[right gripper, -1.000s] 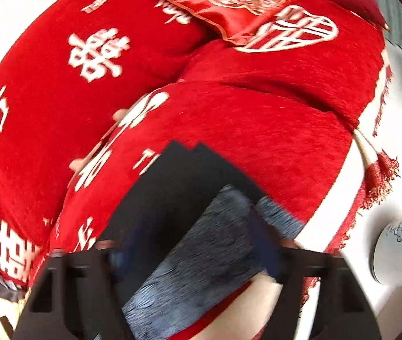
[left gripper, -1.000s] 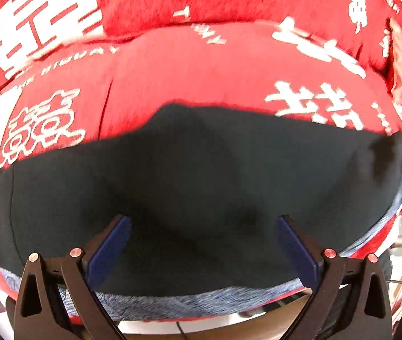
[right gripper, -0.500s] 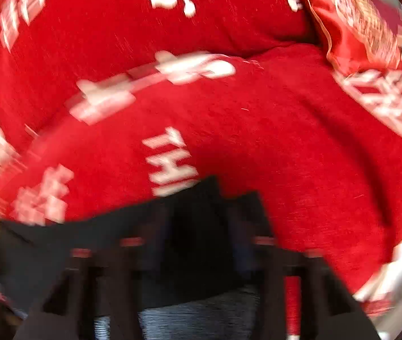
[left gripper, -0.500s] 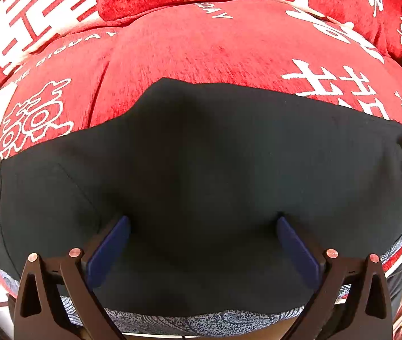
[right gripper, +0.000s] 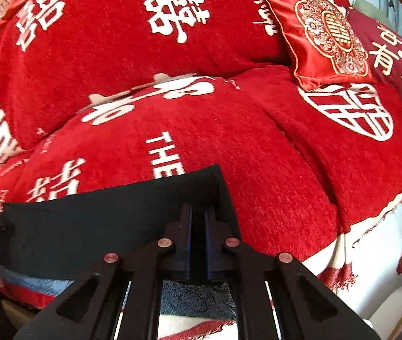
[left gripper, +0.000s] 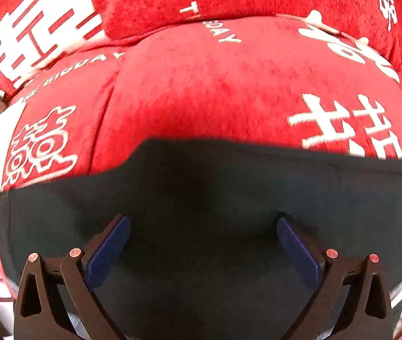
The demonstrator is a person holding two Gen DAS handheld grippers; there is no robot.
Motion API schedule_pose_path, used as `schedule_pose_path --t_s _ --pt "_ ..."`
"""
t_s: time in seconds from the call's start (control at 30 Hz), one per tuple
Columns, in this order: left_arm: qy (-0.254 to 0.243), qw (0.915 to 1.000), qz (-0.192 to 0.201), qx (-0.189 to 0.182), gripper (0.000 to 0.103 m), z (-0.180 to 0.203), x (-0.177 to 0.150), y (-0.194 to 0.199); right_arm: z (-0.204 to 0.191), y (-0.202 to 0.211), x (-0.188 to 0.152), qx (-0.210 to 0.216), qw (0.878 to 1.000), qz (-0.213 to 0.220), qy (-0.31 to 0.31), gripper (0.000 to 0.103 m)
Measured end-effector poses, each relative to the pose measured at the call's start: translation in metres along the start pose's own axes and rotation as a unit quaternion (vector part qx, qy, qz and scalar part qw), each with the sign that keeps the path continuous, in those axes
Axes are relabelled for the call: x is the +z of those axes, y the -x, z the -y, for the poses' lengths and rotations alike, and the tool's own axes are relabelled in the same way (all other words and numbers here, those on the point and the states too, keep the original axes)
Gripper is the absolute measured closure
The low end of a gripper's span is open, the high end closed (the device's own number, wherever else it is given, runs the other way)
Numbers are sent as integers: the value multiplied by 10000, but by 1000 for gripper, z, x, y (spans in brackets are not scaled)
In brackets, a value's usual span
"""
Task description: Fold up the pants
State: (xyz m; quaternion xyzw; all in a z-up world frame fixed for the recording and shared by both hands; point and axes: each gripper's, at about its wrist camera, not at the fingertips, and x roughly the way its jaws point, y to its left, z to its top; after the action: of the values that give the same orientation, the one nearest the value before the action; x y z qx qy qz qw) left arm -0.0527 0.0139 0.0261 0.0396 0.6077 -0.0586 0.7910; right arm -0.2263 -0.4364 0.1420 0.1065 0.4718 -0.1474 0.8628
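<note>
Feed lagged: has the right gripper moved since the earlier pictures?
Yes. The right gripper swung from the black pants' grey end to their corner by the red sofa cover's "THE" lettering.

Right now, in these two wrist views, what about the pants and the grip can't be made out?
- Left wrist view: the black fabric pants run off the right and bottom edges, so their full shape is cut off.
- Right wrist view: the right gripper, jaws shut, covers the cloth it pinches; the number of layers held is hidden.
- Left gripper, jaws open: contact with the pants is unclear.

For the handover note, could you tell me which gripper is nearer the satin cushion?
Right. The right gripper, shut on the black pants, has the satin cushion up to its right; the left gripper, open over the pants, shows no cushion.
</note>
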Motion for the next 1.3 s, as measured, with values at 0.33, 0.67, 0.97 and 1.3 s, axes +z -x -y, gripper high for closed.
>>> schedule_pose_path --t_s 0.33,0.67,0.97,1.3 --pt "-150 9996 246 -58 0 -2 -21 37 -15 -63 33 -657 9975 -163 -189 94" --pt "-331 9993 120 110 0 3 -44 24 -3 0 4 -626 9942 319 -809 55" --pt "-308 9994 -78 -110 0 16 -28 14 -82 19 -53 102 9995 -37 -309 40" --pt "-296 9985 201 -407 0 -28 -83 49 -193 -18 -32 447 9941 -281 952 25"
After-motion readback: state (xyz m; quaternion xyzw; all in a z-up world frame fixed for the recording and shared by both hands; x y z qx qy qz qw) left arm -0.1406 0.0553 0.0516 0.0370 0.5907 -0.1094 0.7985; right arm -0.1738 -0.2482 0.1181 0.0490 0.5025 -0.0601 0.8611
